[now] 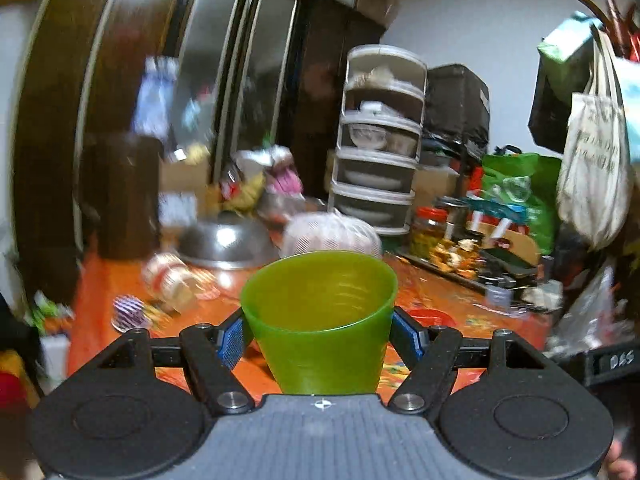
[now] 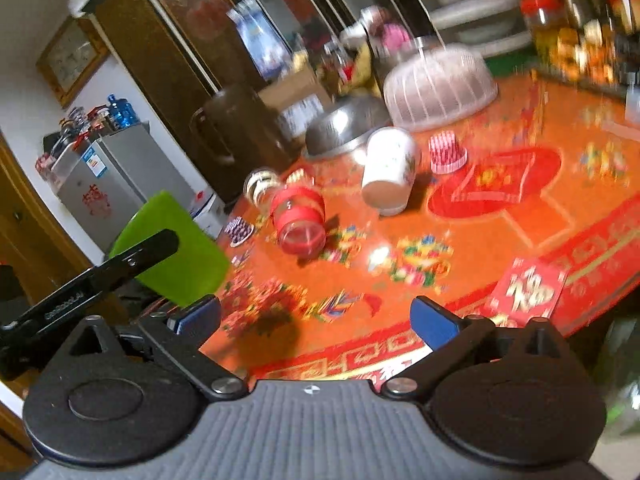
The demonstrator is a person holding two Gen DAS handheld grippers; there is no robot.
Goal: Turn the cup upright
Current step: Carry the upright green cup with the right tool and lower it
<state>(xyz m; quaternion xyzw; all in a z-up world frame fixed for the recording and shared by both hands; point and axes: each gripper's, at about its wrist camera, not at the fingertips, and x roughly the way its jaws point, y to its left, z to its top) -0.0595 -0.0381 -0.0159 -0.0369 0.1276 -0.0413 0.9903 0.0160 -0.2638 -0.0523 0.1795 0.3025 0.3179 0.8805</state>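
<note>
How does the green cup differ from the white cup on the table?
The green cup is held in the air, clamped by the left gripper; the white cup rests on the orange table, untouched. The green cup's mouth faces up; the white cup lies tipped over. The green one is plain, the white one has a printed pattern. Both are tapered.

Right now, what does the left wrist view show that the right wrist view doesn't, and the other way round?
Only the left wrist view shows the left gripper from behind, shut on the green cup with its mouth facing up, plus the tiered white rack.

Only the right wrist view shows the open, empty right gripper, the white cup and red jar lying on their sides, and the small fridge.

Both show the green cup, steel bowl, mesh food cover and orange tablecloth.
</note>
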